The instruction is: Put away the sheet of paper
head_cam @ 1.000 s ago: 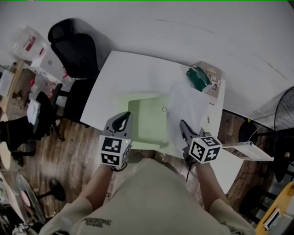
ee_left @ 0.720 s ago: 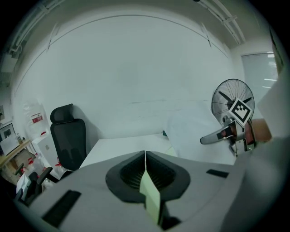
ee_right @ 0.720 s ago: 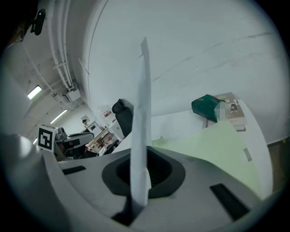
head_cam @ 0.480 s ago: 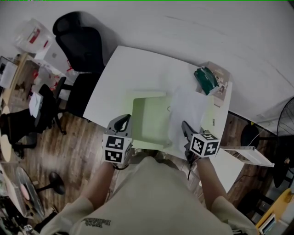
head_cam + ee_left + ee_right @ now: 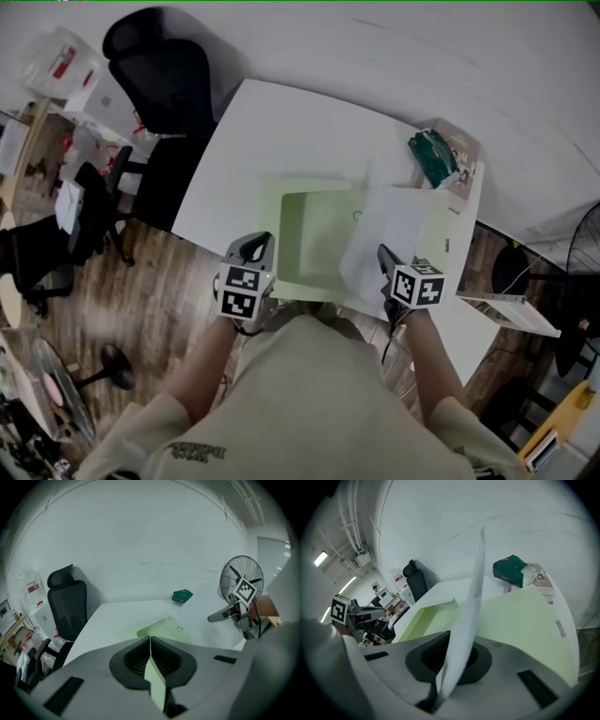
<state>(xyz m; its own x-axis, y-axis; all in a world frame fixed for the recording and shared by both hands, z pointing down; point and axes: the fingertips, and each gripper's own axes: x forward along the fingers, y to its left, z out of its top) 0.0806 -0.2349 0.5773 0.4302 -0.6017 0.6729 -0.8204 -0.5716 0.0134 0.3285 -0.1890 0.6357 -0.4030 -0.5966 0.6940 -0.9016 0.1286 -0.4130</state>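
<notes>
A pale green folder [image 5: 314, 234] lies open on the white table [image 5: 272, 131]. My left gripper [image 5: 253, 247] is shut on the near edge of the folder's cover, and in the left gripper view a green strip [image 5: 156, 677] runs between the closed jaws [image 5: 150, 639]. My right gripper [image 5: 383, 255] is shut on the near edge of the white sheet of paper [image 5: 389, 234]. The sheet slants up from the jaws over the folder's right half. In the right gripper view the paper [image 5: 466, 616] stands edge-on from the gripper [image 5: 449, 641], above the green folder [image 5: 520, 616].
A green packet [image 5: 433, 157] lies on a printed booklet [image 5: 465, 169] at the table's far right corner. A black office chair [image 5: 164, 70] stands at the far left. A white shelf [image 5: 511, 311] sits to the right, with a fan [image 5: 241, 576] beyond it. Wooden floor surrounds the table.
The paper has come left from beside the folder and now slants over the folder's right half. Both grippers stay shut near the table's front edge.
</notes>
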